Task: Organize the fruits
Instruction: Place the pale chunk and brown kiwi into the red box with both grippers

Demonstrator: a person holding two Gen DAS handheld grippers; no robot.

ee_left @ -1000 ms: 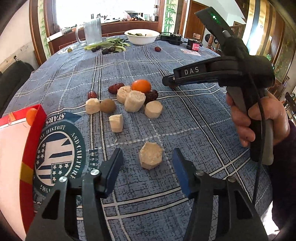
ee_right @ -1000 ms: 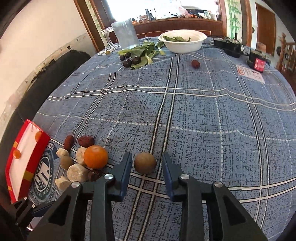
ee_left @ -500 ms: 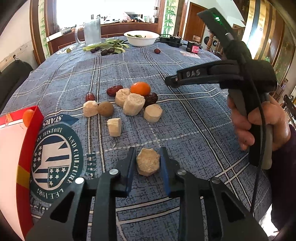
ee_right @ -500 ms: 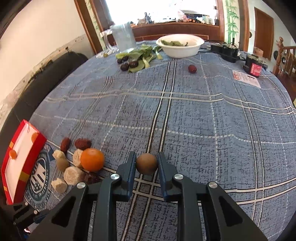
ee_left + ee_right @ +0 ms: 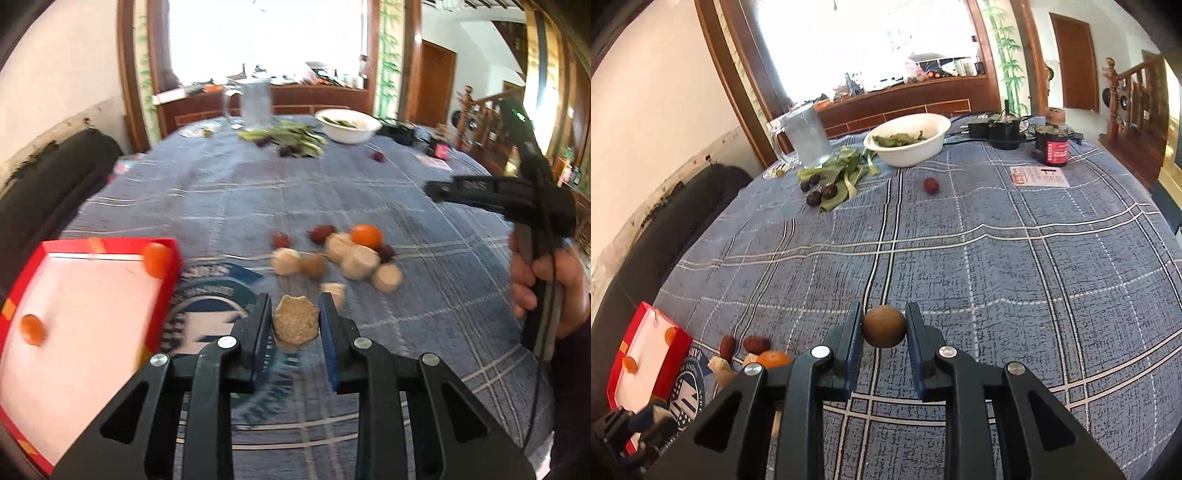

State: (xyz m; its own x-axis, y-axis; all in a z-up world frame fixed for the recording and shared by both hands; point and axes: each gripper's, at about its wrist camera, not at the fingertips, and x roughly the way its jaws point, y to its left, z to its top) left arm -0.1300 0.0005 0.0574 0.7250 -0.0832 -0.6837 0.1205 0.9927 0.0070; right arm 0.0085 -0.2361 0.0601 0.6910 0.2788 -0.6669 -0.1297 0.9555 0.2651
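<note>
My left gripper (image 5: 295,325) is shut on a pale beige cut piece (image 5: 295,323) and holds it above the blue cloth, just right of the red tray (image 5: 92,244). My right gripper (image 5: 884,326) is shut on a round brown fruit (image 5: 884,326), lifted over the middle of the table; the same gripper shows at the right of the left wrist view (image 5: 517,192). A heap stays on the cloth: an orange (image 5: 365,236), dark red dates (image 5: 322,232), several pale pieces (image 5: 360,261) and another brown fruit (image 5: 314,265).
The red tray's printed orange spots (image 5: 158,259) show at left. At the far end stand a white bowl of greens (image 5: 908,138), a glass jug (image 5: 807,134), leaves with dark fruits (image 5: 827,184), a lone red date (image 5: 931,185) and a red-labelled jar (image 5: 1054,147).
My left gripper closed on the pale piece, lifted it and swung left toward the red tray. My right gripper closed on the brown fruit and raised it off the cloth.
</note>
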